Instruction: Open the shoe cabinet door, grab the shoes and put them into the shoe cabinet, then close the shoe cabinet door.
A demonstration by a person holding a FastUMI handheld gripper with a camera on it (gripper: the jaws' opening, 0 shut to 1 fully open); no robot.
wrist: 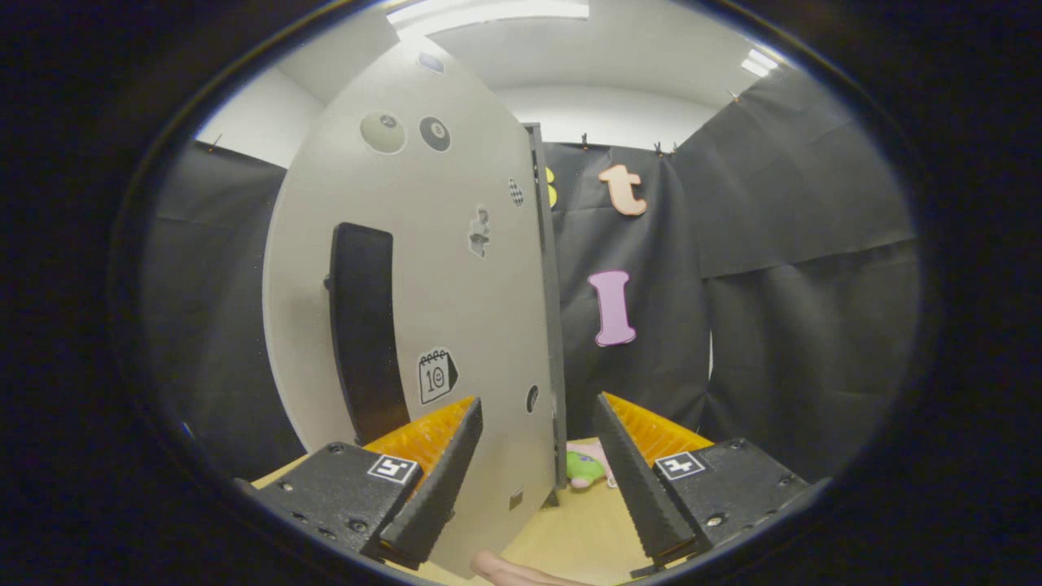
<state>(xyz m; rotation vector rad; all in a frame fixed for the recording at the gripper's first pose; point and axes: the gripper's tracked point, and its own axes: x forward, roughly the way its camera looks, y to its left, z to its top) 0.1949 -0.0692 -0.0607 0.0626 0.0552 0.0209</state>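
Note:
The shoe cabinet door [456,244] is a pale grey panel with several stickers. It stands close in front of me and its thin free edge [553,325] faces me. A tall black handle [362,325] sits on the door's face, beyond my left finger. My gripper [539,401] is open, with the door's free edge standing between the two fingers; neither finger visibly presses on it. Just past the door's bottom edge, a small green and pink shoe [584,468] lies on the wooden surface [570,529], partly hidden by the door and my right finger.
Black cloth walls close the booth behind and to the right of the door. A pale pink rounded thing [509,572] shows low between the fingers, near the door's bottom; I cannot tell what it is.

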